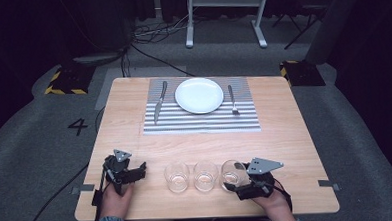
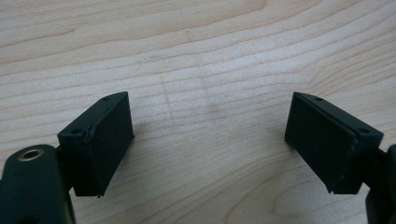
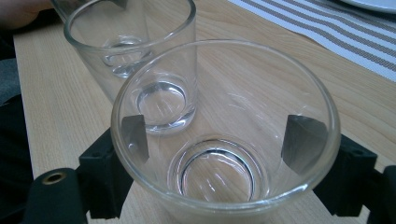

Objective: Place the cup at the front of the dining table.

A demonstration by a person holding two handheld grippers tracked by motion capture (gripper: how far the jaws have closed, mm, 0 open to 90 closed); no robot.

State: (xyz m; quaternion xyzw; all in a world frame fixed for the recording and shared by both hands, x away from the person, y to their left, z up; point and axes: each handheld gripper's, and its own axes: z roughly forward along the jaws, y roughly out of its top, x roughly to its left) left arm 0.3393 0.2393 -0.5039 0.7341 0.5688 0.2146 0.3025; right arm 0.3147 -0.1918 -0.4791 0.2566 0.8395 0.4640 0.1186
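Three clear drinking glasses stand in a row near the table's front edge. My right gripper (image 1: 235,182) is shut on the rightmost glass (image 1: 231,172), which leans a little to the left. In the right gripper view, that glass (image 3: 219,177) sits between the pads (image 3: 135,135), which press on its wall from both sides. Behind it are the middle glass (image 3: 163,100) and the left glass (image 3: 126,42). My left gripper (image 1: 136,172) rests at the front left, open, a short way left of the left glass (image 1: 177,177). In the left gripper view, only bare wood lies between the left gripper's (image 2: 210,135) jaws.
At the far side lies a grey striped placemat (image 1: 202,121). On it are a white plate (image 1: 199,95), a knife (image 1: 159,103) to its left and a fork (image 1: 232,100) to its right. The middle glass (image 1: 205,175) stands close beside the held one.
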